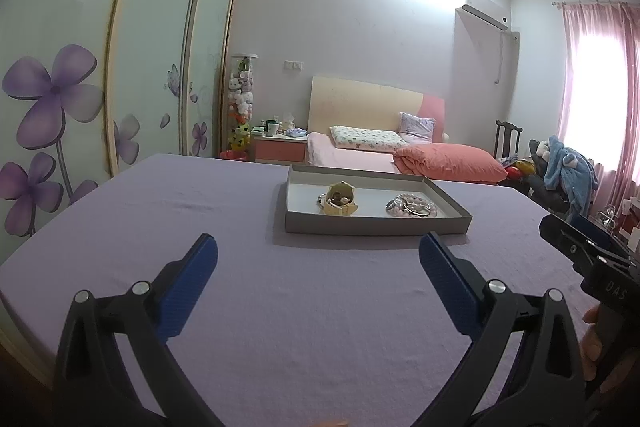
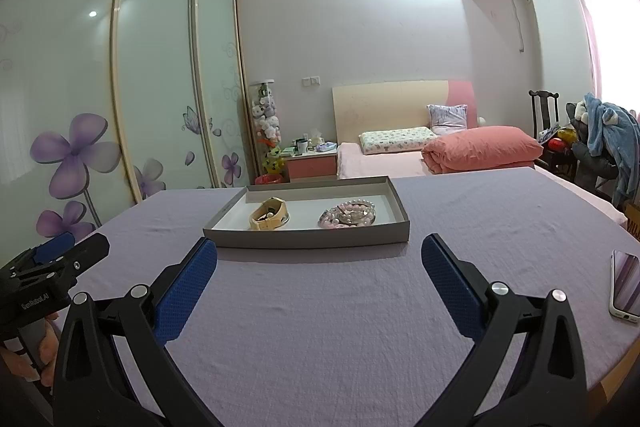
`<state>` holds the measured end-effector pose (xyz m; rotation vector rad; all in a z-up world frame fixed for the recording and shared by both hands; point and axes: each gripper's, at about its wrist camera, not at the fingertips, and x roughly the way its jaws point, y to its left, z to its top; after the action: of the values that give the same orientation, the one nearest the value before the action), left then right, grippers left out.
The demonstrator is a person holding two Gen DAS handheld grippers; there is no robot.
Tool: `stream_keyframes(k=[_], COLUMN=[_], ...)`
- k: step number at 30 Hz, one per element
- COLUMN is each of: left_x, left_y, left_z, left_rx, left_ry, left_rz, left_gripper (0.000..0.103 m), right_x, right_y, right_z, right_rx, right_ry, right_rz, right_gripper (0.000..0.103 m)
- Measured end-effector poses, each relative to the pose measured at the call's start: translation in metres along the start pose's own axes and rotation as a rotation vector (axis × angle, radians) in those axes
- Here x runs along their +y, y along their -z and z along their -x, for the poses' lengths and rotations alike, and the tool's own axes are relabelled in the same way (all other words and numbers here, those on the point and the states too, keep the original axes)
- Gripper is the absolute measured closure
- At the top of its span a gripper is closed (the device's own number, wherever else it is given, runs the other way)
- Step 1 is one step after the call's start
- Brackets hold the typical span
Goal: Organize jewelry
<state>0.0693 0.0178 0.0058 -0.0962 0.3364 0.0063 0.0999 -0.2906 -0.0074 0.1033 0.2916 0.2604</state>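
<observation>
A shallow grey tray (image 1: 376, 223) sits on the lilac cloth (image 1: 280, 307) that covers the counter, ahead of both grippers and well apart from them. Inside it, toward its left end, lies a small cream-coloured jewelry box (image 1: 341, 203) with its top open and a few small pieces inside, too small to make out. Toward the right end of the tray lies a pile of pink and pearl bead bracelets (image 1: 412, 207) with some silvery rings or bangles among them. The box and the bracelets lie apart, with bare white tray floor between them.

The left gripper (image 1: 318, 259) is held low over the cloth, its blue-padded fingers (image 1: 192, 287) spread wide with nothing between them. The right gripper (image 2: 319, 261) is held the same way, its fingers (image 2: 452, 283) released and empty, pointing at the tray's near wall. Each gripper shows at the edge of the other's view, held by a hand (image 2: 24, 359) at the handle.

In the right wrist view a phone (image 2: 625, 283) lies flat on the cloth near the counter's right edge, well away from the tray. Beyond the counter are a bed (image 2: 400, 159) with a coral pillow (image 2: 480, 147), a wardrobe (image 2: 120, 87) with purple flowers on its sliding doors, and a pink curtain (image 1: 600, 87) at a bright window.
</observation>
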Motion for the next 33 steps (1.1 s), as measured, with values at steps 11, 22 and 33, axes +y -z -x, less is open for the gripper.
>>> stream_keyframes(k=[11, 22, 33], left_x=[-0.008, -0.011, -0.013], left_y=[0.003, 0.003, 0.003], left_z=[0.000, -0.004, -0.007], left_rx=[0.012, 0.025, 0.033], left_ry=[0.016, 0.015, 0.014], left_rz=[-0.013, -0.020, -0.018], left_gripper=[0.004, 0.004, 0.004], right_x=[0.001, 0.001, 0.002], right_y=[0.001, 0.001, 0.003], right_z=[0.002, 0.003, 0.003], right_rx=[0.001, 0.003, 0.008], right_ry=[0.001, -0.001, -0.006], right_rz=[-0.003, -0.005, -0.008], right_gripper=[0.002, 0.002, 0.002])
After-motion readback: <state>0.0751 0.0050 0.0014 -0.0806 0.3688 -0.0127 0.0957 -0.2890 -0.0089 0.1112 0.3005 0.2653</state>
